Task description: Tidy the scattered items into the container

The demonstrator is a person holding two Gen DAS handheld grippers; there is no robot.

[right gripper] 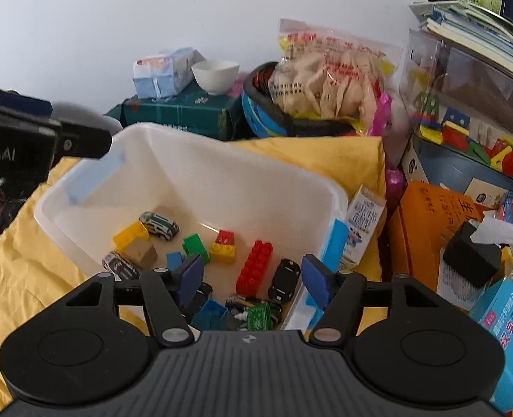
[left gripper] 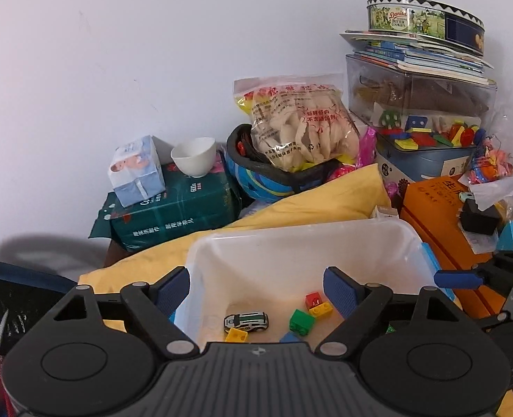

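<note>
- Toy cars (right gripper: pixel 159 225) + blocks (right gripper: pixel 255 266) already piled in the clear bin (right gripper: pixel 173 146) on the yellow cloth (right gripper: pixel 16 264)
- Left gripper (left gripper: pixel 256 290) & right gripper (right gripper: pixel 251 274): jaws wide apart, nothing held
- No loose toys spotted, prob. nearly done

Left view: sits on the left gripper (left gripper: pixel 256 295), looks forward and down, close over the near-left edge of the clear bin (left gripper: pixel 301 239).
Right view: sits on the right gripper (right gripper: pixel 253 278), looks down into the same bin from its near-right side, close.
Both see: the bin, the yellow cloth (left gripper: pixel 325 198), the white bowl (left gripper: pixel 193 156), the wall.
</note>
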